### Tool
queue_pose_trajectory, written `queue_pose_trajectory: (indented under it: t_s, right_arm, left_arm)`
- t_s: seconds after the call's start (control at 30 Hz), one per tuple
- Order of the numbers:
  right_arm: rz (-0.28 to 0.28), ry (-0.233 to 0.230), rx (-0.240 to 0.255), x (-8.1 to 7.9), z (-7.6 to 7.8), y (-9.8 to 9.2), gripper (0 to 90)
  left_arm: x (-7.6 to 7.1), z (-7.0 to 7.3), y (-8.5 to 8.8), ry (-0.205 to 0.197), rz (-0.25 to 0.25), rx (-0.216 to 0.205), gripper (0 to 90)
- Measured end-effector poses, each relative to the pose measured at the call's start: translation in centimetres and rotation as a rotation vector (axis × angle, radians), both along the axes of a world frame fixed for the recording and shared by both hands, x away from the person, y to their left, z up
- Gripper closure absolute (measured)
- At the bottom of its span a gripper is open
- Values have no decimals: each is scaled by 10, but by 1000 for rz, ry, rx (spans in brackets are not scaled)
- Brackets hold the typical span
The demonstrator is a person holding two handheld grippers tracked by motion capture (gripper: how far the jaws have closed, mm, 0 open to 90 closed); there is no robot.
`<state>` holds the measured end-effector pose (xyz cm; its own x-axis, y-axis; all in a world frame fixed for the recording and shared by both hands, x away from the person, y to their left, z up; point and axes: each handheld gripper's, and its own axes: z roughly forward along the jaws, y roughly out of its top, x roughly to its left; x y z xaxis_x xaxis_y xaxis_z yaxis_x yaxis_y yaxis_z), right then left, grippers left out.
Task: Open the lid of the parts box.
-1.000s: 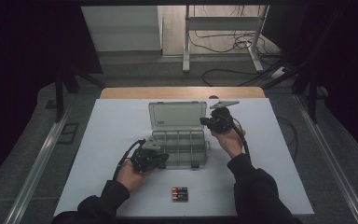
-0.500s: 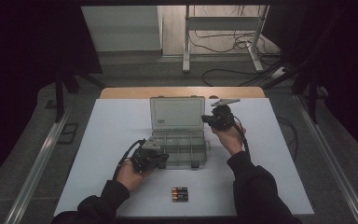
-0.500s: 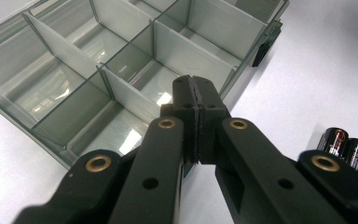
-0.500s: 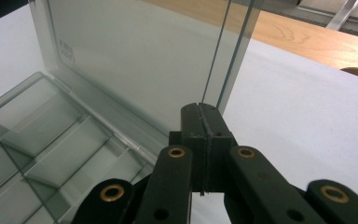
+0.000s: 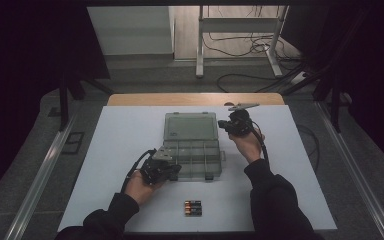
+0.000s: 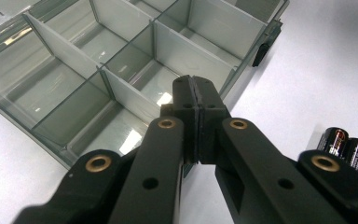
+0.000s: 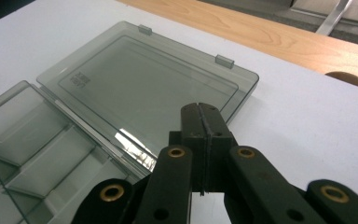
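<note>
A clear grey organiser box lies open mid-table, its divided tray [image 5: 195,159] near me and its lid [image 5: 190,127] flat on the far side. My left gripper [image 5: 174,170] rests at the tray's near left corner, jaws shut with nothing between them. In the left gripper view its tips [image 6: 196,86] hang over the tray's compartments [image 6: 74,84]. My right gripper [image 5: 228,125] is held beside the lid's right edge, also shut and holding nothing. The right gripper view puts its tips [image 7: 200,112] just above the lid [image 7: 144,79]. Three batteries [image 5: 192,207] lie near the front edge.
The white table top [image 5: 120,145] has bare room left and right of the box. A wooden strip [image 5: 195,99] runs along the far edge, with a round hole [image 7: 347,79] in it. Cables and a metal frame [image 5: 240,45] lie on the floor beyond.
The right gripper has shifted slightly by the lid's right edge. The left gripper and the batteries have stayed in place.
</note>
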<state>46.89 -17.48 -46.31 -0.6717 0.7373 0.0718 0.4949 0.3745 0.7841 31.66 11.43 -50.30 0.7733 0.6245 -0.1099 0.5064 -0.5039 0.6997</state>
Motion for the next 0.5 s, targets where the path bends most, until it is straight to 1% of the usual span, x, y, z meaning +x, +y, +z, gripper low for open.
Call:
queue_pose_trajectory:
  t_s: [0.17,0.23,0.37,0.4,0.5]
  right_arm:
    - [7,-8,-13,-6,4,1,854]
    - [15,-15,-22,-8,7,0,840]
    - [22,-24,-20,-13,12,-1,801]
    - [24,-23,-19,-15,13,-1,791]
    - [39,-29,-28,-19,16,-2,765]
  left_arm:
    - [0,0,1,0,-1,-3,885]
    - [0,0,1,3,3,-11,882]
    - [0,1,2,6,6,-17,875]
    - [0,2,3,4,5,-16,874]
    - [-1,4,5,-7,14,-33,873]
